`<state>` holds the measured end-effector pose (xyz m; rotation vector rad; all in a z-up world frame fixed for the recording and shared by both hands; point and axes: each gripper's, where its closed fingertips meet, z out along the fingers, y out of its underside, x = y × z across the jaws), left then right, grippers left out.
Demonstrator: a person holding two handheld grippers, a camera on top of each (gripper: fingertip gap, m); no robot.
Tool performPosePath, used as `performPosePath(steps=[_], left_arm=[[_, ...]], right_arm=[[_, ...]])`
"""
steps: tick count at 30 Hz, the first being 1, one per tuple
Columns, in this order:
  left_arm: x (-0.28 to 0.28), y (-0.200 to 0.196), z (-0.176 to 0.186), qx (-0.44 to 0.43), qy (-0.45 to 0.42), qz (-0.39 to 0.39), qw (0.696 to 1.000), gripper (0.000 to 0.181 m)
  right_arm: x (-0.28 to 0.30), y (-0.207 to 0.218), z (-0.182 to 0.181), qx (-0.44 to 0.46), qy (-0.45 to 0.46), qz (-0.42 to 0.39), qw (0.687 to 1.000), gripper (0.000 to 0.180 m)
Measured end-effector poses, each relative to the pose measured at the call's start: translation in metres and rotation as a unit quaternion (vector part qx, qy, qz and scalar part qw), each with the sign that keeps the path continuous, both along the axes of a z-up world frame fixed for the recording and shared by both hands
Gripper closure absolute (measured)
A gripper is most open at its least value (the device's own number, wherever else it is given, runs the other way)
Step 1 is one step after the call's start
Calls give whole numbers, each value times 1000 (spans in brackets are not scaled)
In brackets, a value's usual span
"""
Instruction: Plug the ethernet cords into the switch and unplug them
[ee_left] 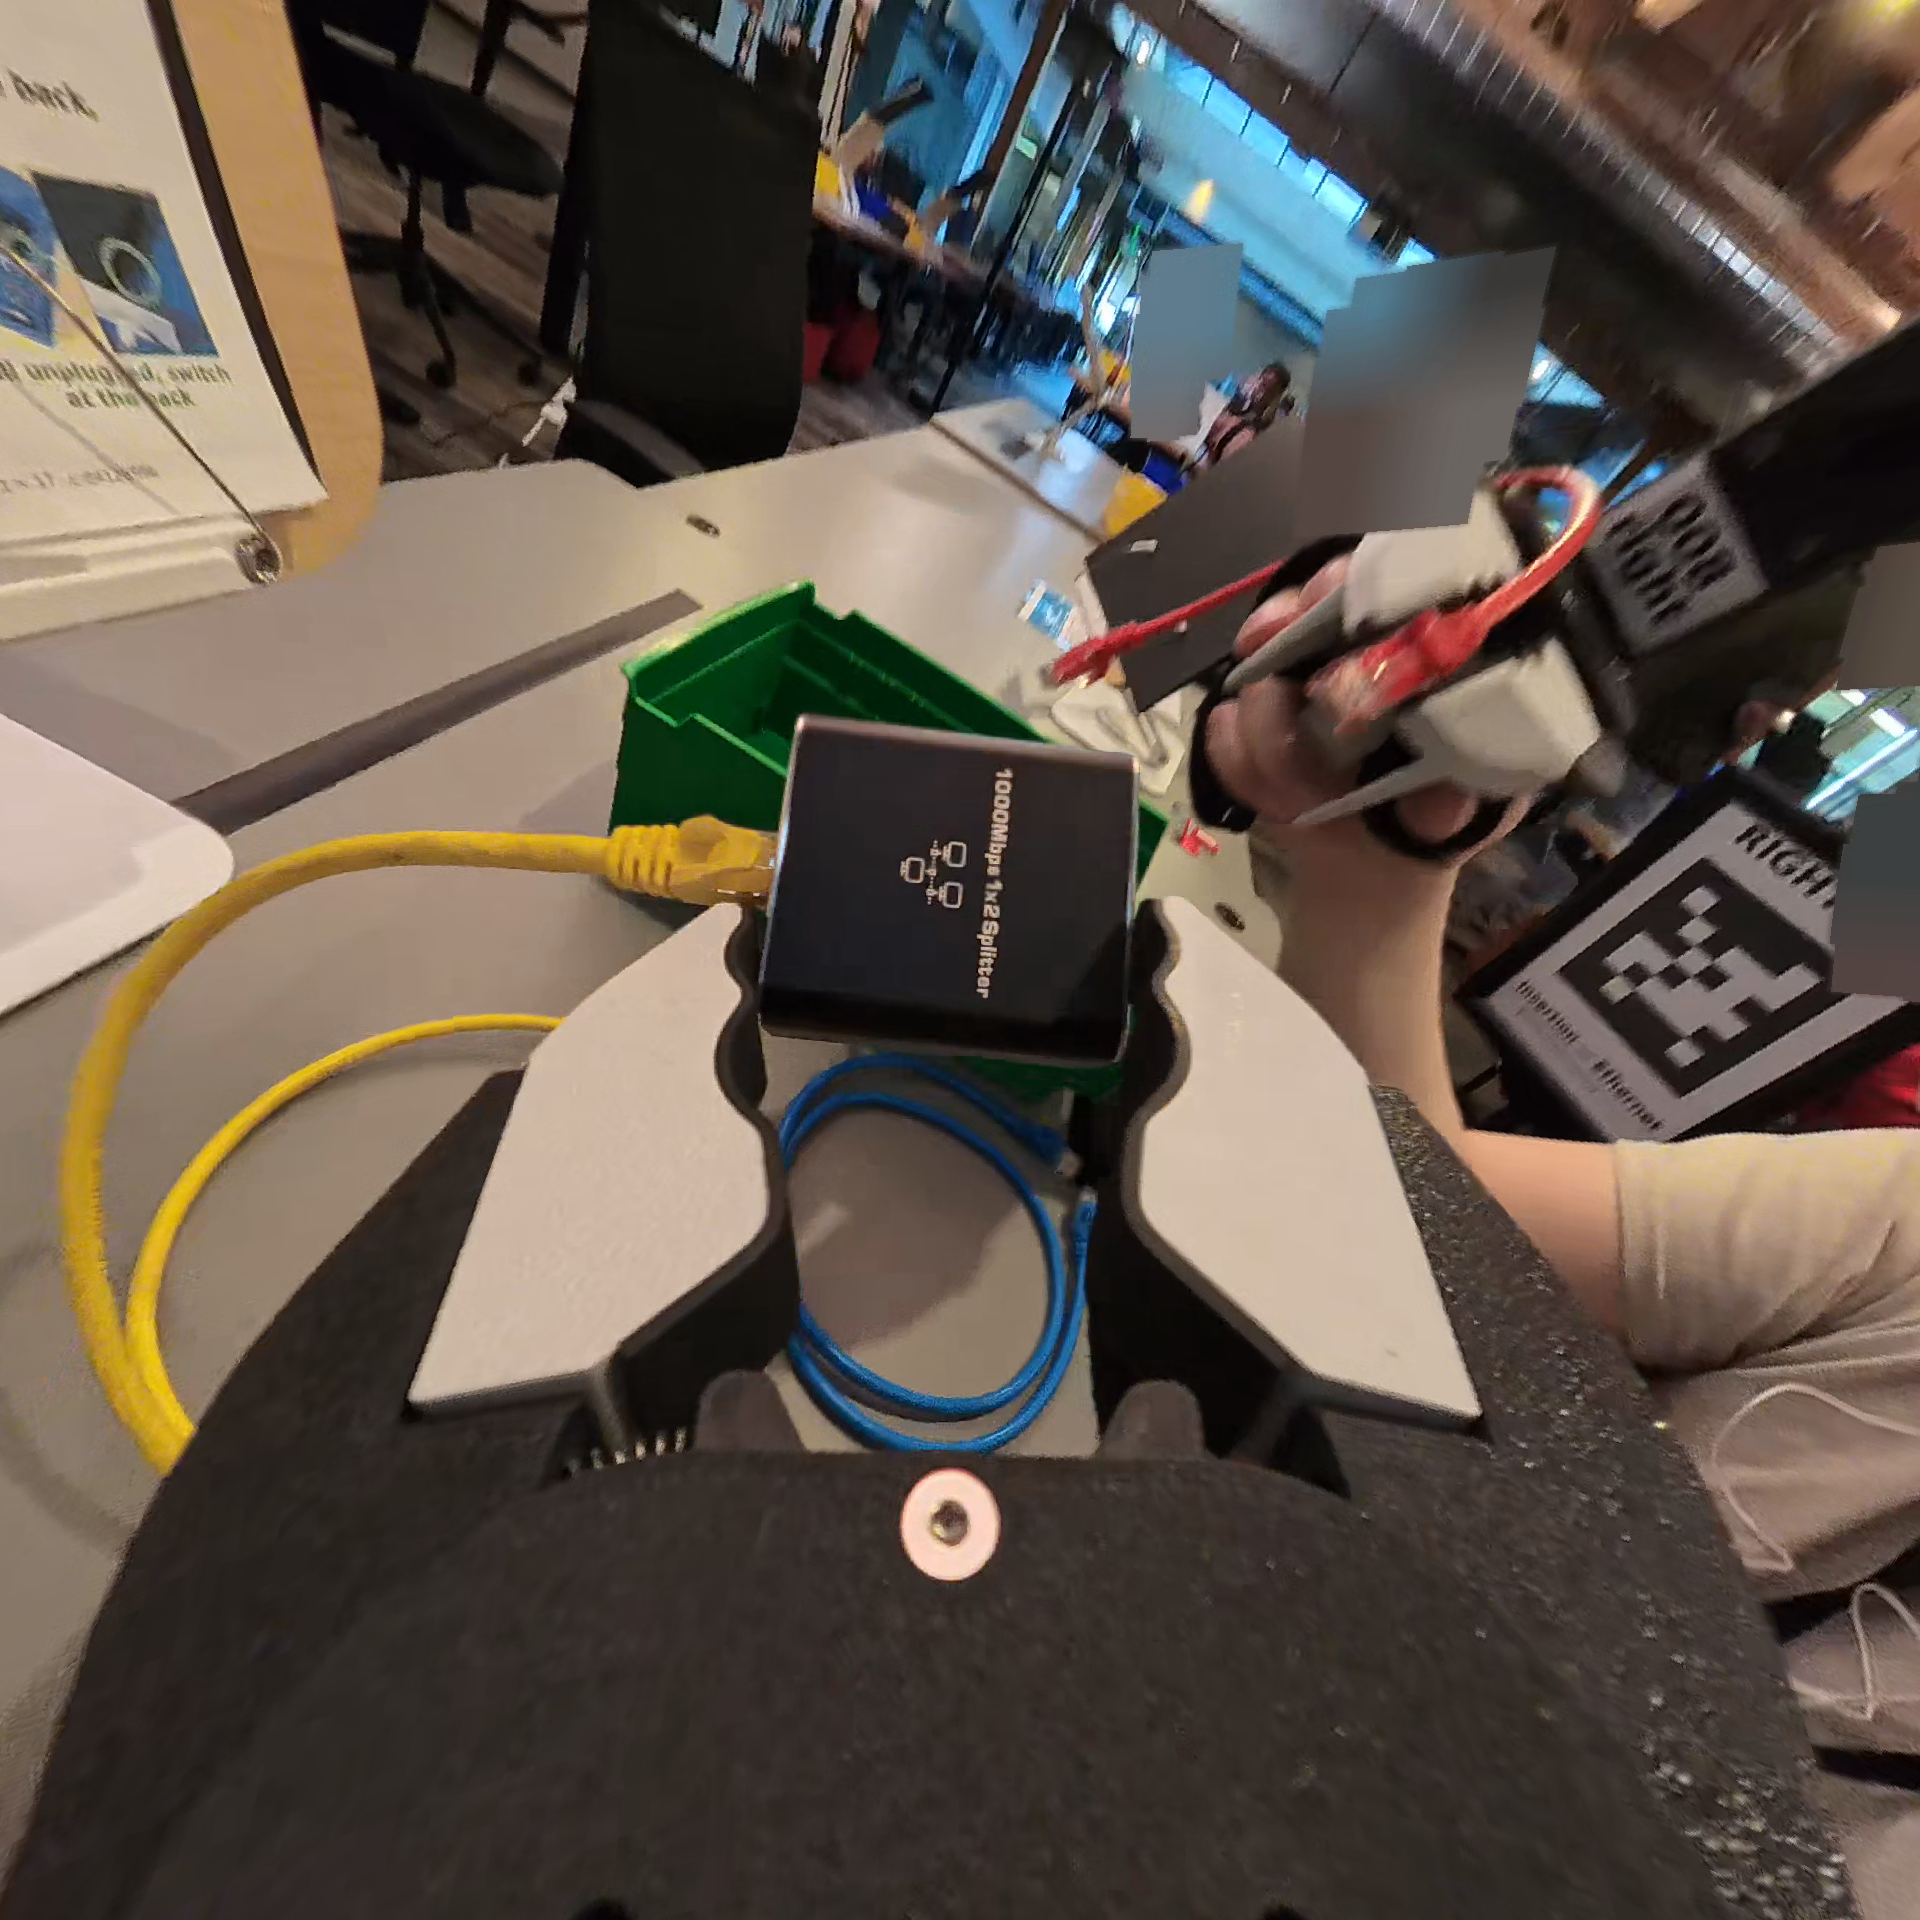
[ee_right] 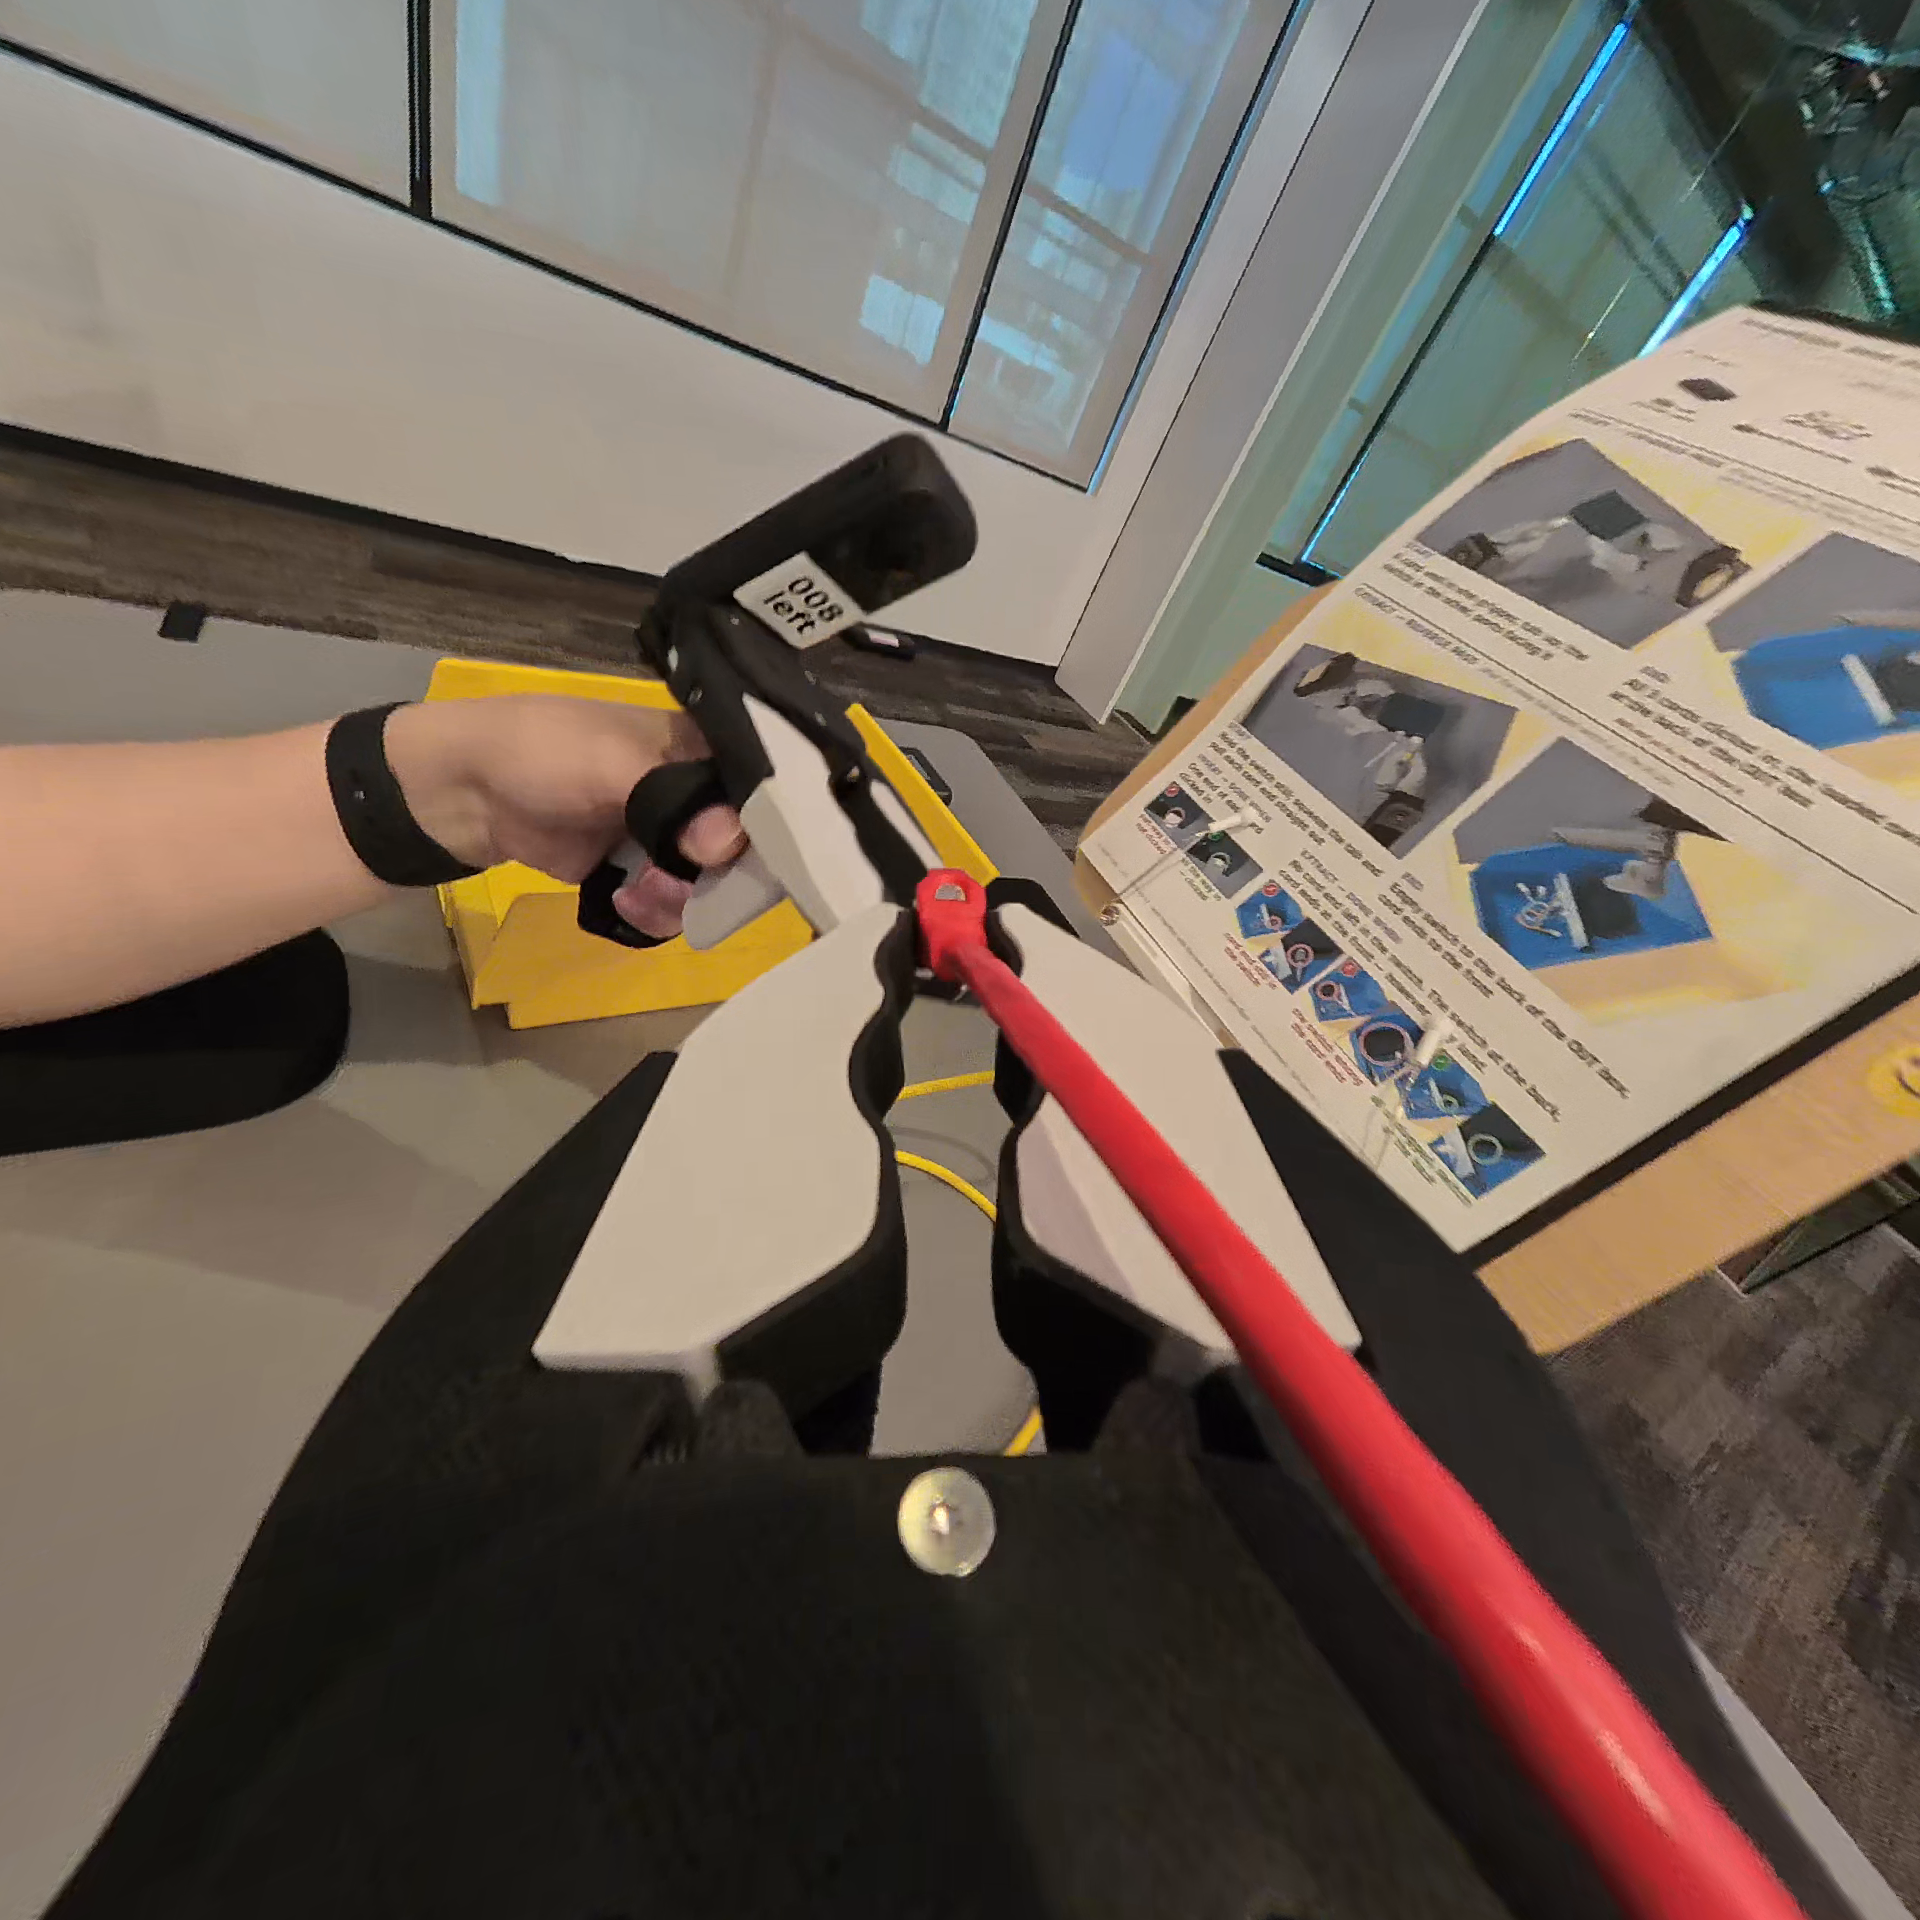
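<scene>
In the left wrist view my left gripper (ee_left: 940,977) is shut on the black switch (ee_left: 951,883) and holds it above the table. A yellow ethernet cord (ee_left: 312,873) is plugged into the switch's left side. A blue cord (ee_left: 935,1247) lies coiled on the table below. The right gripper (ee_left: 1382,665) shows at the upper right, holding the red cord (ee_left: 1164,623), apart from the switch. In the right wrist view my right gripper (ee_right: 948,920) is shut on the red cord's plug (ee_right: 945,914); the red cord (ee_right: 1299,1330) runs back over the right finger.
A green bin (ee_left: 727,686) sits behind the switch. A yellow bin (ee_right: 540,935) stands beyond the left gripper (ee_right: 790,769) in the right wrist view. An instruction sheet on a wooden board (ee_right: 1507,790) stands at the table's side. A marker board (ee_left: 1704,977) is at the right.
</scene>
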<state>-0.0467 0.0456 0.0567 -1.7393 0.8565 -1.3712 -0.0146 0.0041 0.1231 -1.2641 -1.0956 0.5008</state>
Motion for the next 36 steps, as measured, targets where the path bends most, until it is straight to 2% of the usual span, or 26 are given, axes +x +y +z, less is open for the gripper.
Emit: performPosePath(steps=[5,8,30,36], left_arm=[[-14,2,20,-11,-48,2,999,114],[-17,2,22,-8,-49,1,999,114],[-10,-4,28,40,-31,7,999,113],[-6,-9,24,67,-6,-5,998,113]], right_arm=[[-32,4,-8,47,-30,-24,998,166],[-35,9,-7,64,-15,-46,997,166],[-38,11,-8,14,35,-12,999,166],[-34,12,-3,83,-2,-61,995,166]])
